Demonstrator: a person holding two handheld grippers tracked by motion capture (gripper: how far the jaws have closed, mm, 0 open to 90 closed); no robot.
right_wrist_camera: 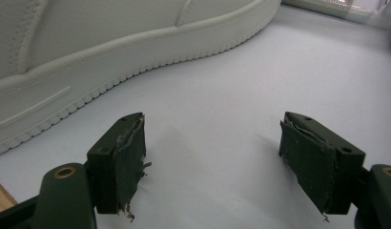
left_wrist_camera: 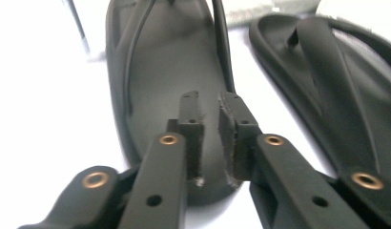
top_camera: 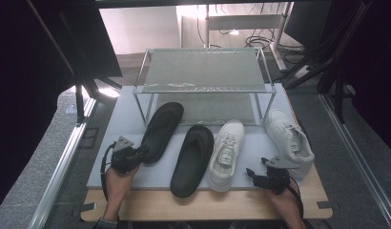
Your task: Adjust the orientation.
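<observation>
Black flip-flop: no readable branding; left gripper jaws clamped on heel; right gripper jaws apart.

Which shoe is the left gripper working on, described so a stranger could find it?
Start at the wire-mesh metal shoe rack on the grey mat. Four shoes lie before it; take the leftmost, a black rubber flip-flop whose toe reaches under the rack. Its heel is clamped by the left gripper, unlike the other black flip-flop.

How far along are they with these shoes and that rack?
Barely begun. The rack holds no shoes. In hand: the left gripper has its fingers nearly shut at the heel of the left flip-flop. Left: the other flip-flop and two white sneakers on the mat.
</observation>
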